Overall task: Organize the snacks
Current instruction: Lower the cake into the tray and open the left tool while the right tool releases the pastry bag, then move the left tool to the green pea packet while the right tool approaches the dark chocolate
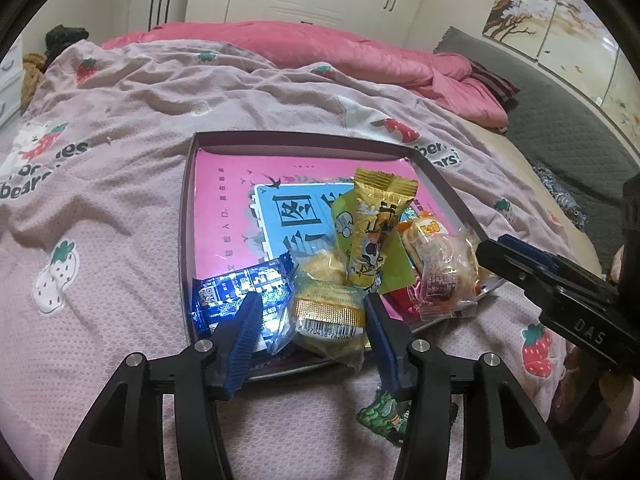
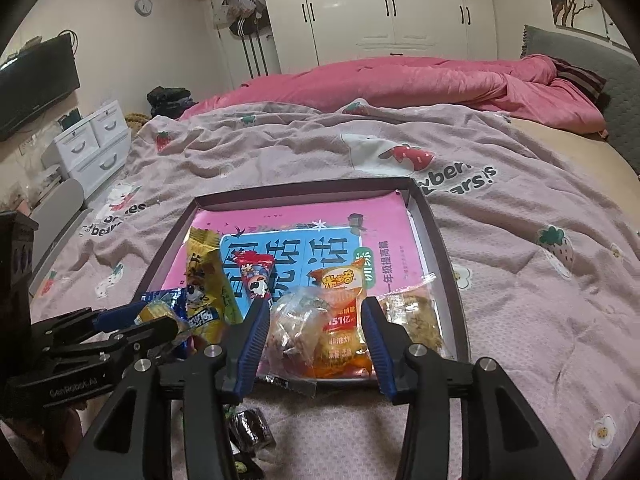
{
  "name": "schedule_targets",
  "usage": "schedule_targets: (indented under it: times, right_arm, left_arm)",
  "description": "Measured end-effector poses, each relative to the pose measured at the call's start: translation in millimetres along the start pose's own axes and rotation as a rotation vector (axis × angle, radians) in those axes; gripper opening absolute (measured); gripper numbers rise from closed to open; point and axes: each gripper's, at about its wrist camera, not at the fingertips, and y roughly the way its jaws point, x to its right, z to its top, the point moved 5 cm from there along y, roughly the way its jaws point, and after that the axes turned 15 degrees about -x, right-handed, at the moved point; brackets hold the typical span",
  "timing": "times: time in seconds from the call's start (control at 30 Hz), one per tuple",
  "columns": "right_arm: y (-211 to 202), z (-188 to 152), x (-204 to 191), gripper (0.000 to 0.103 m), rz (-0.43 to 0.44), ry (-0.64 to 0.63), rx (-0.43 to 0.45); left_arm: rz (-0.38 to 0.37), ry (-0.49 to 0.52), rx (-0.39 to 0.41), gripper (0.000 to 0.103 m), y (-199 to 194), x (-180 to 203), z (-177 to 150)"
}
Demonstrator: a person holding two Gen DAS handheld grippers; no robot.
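A: Left claw point(image 1: 310, 320) spread; crinkly clear pastry packet point(image 1: 328, 312) between the pads, in the shallow tray point(image 1: 188, 216).
B: Right claw point(image 2: 314, 326) spread around glossy orange packet point(image 2: 340, 320), same tray on the bed's quilted cover point(image 2: 520, 280).

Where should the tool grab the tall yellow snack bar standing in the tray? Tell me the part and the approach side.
Take the yellow snack bar by its crimped gold top end, coming from above. It leans upright on the pile in the tray, so that flat seal sticks up free, while its lower half is wedged between the pastry pack and the clear-wrapped cake.
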Motion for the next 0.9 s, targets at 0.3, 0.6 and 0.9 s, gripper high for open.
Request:
schedule_targets:
  times: [0.3, 0.6, 0.9]
  right_arm:
    - [-9.7, -2.5, -2.5, 0.051, 0.003, 0.003, 0.013]
    - [-17.8, -4.0, -6.5, 0.052, 0.013, -0.004, 0.026]
    - [-27.1, -7.1, -14.0, 0.055, 0.028, -0.027, 0.040]
  left_arm:
    - [-0.001, 0.000, 0.009, 0.065, -7.4, -1.2, -0.5]
    - [0.012, 0.004, 0.025, 0.071, -22.3, -0.3, -3.4]
    - [0.034, -0.001, 0.060, 0.075, -46.2, 1.3, -9.2]
